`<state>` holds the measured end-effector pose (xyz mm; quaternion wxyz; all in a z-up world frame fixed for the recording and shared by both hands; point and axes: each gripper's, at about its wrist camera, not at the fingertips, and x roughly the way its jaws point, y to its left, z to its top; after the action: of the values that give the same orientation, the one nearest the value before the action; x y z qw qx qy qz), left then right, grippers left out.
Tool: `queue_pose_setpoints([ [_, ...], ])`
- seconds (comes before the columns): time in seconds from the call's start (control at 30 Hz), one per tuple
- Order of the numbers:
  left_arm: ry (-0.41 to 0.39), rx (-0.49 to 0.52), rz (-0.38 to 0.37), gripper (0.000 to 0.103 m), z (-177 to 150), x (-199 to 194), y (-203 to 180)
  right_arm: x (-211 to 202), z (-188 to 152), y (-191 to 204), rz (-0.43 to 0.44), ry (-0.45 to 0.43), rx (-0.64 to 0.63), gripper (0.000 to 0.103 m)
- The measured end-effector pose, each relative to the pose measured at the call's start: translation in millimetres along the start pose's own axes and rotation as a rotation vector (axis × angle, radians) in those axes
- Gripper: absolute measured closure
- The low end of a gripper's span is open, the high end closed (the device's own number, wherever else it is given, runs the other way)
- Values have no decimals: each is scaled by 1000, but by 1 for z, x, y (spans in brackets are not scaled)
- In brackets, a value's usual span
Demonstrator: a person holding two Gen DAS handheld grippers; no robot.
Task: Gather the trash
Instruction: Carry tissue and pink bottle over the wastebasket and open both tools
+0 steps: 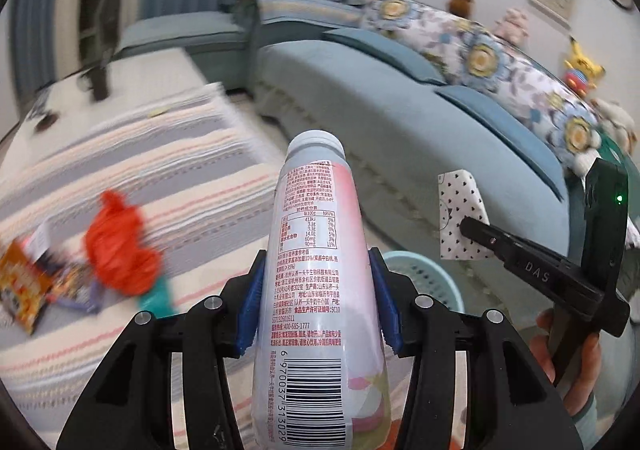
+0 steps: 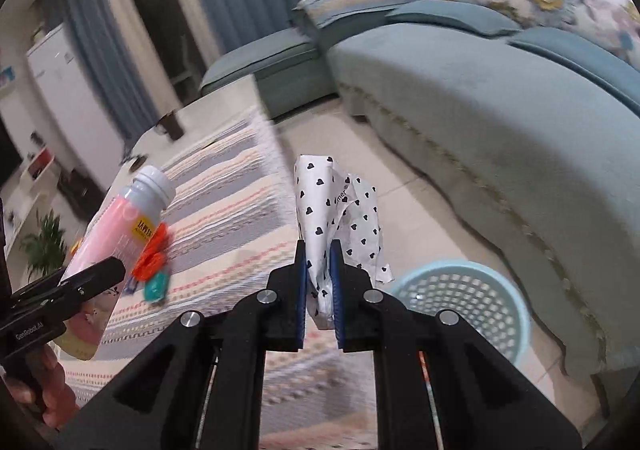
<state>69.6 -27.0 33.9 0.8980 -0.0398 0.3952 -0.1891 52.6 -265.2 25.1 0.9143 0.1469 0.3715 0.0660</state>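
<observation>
My left gripper (image 1: pixel 318 294) is shut on a pink and white plastic bottle (image 1: pixel 316 250), held in the air above the striped tablecloth; the bottle also shows in the right wrist view (image 2: pixel 120 234). My right gripper (image 2: pixel 319 278) is shut on a crumpled white wrapper with black hearts (image 2: pixel 336 205), also seen in the left wrist view (image 1: pixel 460 209). A light blue mesh trash basket (image 2: pixel 464 298) stands on the floor just right of the right gripper; its rim shows behind the left gripper (image 1: pixel 424 274).
An orange crumpled bag (image 1: pixel 120 246), a teal scrap (image 1: pixel 158 294) and snack packets (image 1: pixel 28 286) lie on the striped tablecloth (image 1: pixel 160 169). A blue sofa (image 2: pixel 500 109) with floral cushions runs along the right. Tiled floor lies between table and sofa.
</observation>
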Motion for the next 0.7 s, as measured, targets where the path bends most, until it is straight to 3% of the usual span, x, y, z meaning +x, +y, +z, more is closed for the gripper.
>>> queue_pose_setpoints([
  [0.3,81,94,-142,56,-2,78,-79,3,-25,-88,-98,51,140,94],
  [0.7,219,112,-197,56,-27,152,-105,53,-68,-147,-164,228,275,93],
])
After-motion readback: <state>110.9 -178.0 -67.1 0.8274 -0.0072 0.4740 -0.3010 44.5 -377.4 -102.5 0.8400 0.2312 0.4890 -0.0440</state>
